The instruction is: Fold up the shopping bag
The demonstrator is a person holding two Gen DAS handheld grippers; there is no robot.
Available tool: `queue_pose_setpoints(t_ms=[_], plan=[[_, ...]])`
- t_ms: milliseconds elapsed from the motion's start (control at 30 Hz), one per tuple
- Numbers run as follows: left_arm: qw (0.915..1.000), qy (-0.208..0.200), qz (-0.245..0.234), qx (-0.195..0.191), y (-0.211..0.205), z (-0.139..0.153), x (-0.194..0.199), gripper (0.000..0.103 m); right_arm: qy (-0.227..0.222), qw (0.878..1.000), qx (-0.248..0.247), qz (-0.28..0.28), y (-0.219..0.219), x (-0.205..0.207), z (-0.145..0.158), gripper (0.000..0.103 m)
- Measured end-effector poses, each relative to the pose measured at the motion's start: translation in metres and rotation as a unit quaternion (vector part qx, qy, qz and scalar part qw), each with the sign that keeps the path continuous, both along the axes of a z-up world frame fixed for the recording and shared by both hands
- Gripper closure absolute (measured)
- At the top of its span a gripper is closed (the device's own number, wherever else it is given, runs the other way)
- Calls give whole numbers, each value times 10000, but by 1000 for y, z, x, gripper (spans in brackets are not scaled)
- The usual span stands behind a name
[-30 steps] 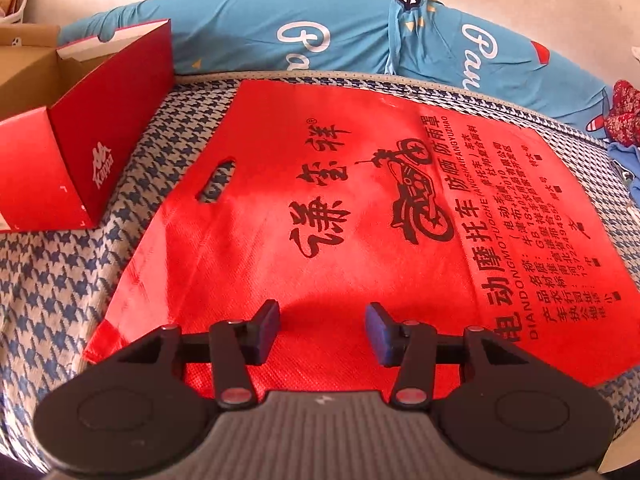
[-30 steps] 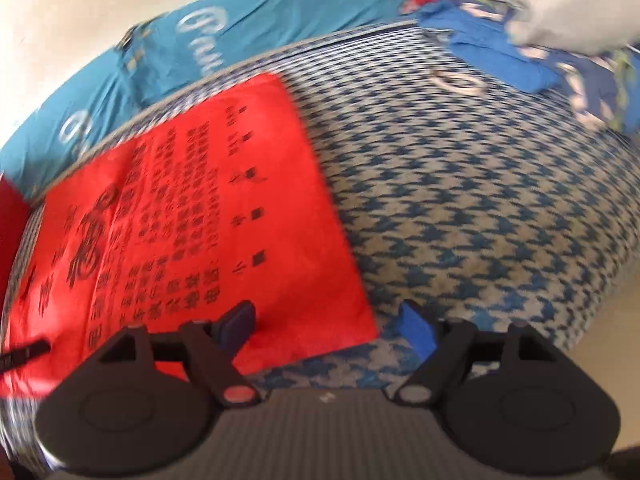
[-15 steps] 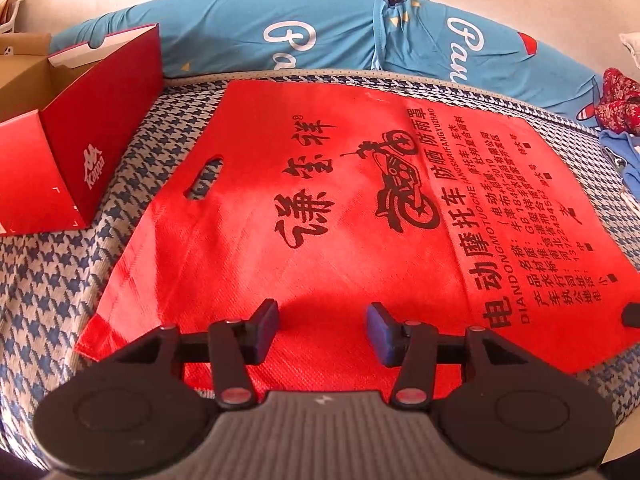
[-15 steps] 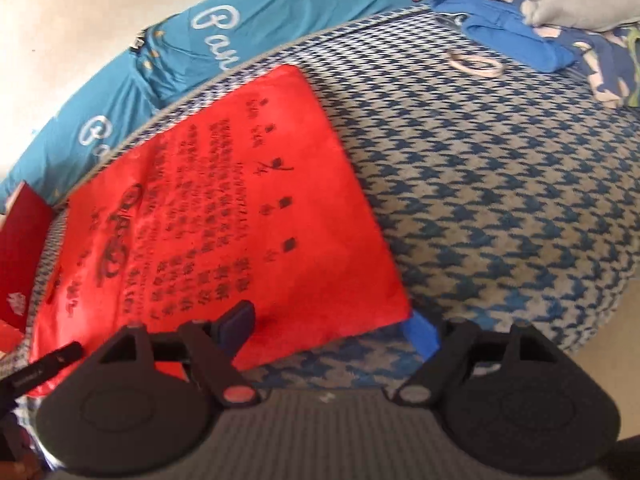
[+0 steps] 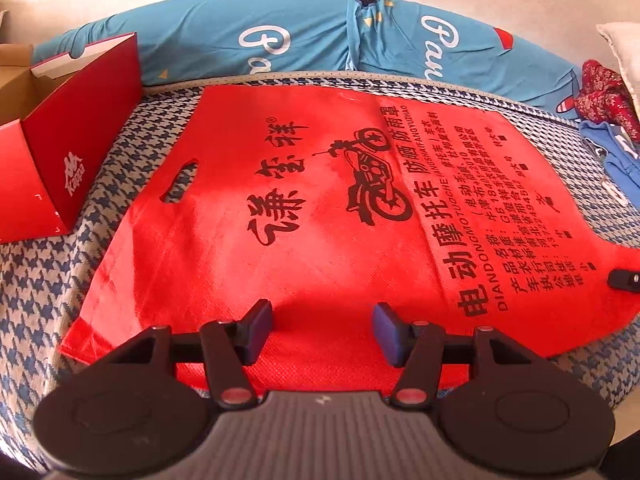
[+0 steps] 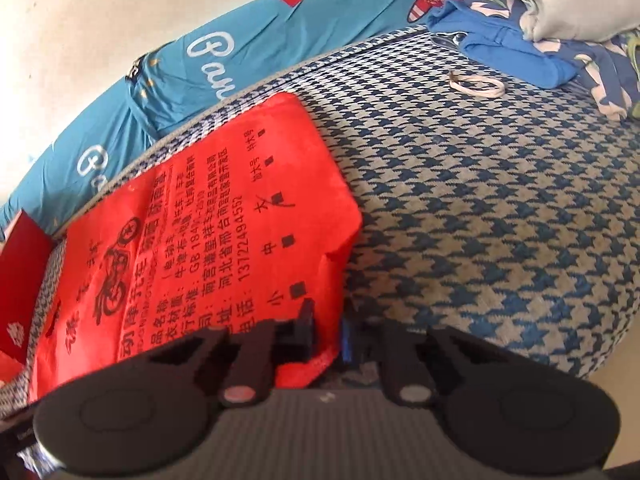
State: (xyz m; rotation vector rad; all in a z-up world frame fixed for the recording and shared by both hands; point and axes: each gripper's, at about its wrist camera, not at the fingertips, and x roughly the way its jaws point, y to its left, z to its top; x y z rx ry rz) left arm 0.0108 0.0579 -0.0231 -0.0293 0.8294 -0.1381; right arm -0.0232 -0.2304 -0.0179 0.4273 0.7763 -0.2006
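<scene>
Right gripper (image 6: 326, 336) clamps the bag (image 5: 320, 216) corner at the bed (image 6: 500, 220) edge, ready to lift for folding. Left gripper (image 5: 322, 330), jaws opening, straddles the near hem, gripping nothing.

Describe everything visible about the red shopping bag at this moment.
The red shopping bag looks like thin non-woven fabric, printed in black with Chinese characters and a motorcycle drawing, and has a die-cut handle slot near one end. It lies spread flat on the checked bedcover. The right gripper is shut on its near corner, which is bunched and lifted there. The left gripper hovers over the near edge, its fingers apart and opening, not pinching the fabric.
</scene>
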Motion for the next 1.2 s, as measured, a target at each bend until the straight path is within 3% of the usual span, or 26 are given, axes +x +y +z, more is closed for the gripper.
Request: queue_pose_setpoints(t_ms=[267,367,400,433,500,567,667,767,867,1000,1100,1200], plan=[[9994,-79,-336,85,-12,0,-5,48,-266,9974,-569,-354,-9,0,12,94],[9991,-120,-317,260,-14,0,-5,46,4,9952,-762,-618,-10,0,8,77],[9991,-128,-269,291,-13,1,-5,46,-53,9928,-942,-736,-9,-3,12,61],[9993,-131,-193,282,-10,2,-4,46,-113,9899,-1124,-855,-8,-6,16,54],[9995,-177,-98,255,-6,4,-3,46,-313,9835,-1491,-980,-2,-11,25,30],[9996,-263,-59,128,-3,8,-4,46,-603,9775,-1827,-861,10,-15,34,22],[9991,-303,-244,182,-10,10,-6,46,-769,9769,-1995,37,34,-11,40,12],[9974,-341,-449,457,-22,7,-9,46,-618,9707,-1996,1190,60,2,35,12],[9963,-405,-567,511,-29,8,-9,46,-235,9615,-1990,1881,81,17,26,11],[9969,-403,-611,283,-36,11,-2,45,8,9585,-1544,2395,96,33,18,22],[9970,-407,-647,130,-46,11,6,45,40,9528,-1644,2553,111,44,11,24],[9964,-470,-657,271,-55,8,9,45,-74,9519,-1629,2593,121,50,4,26]])
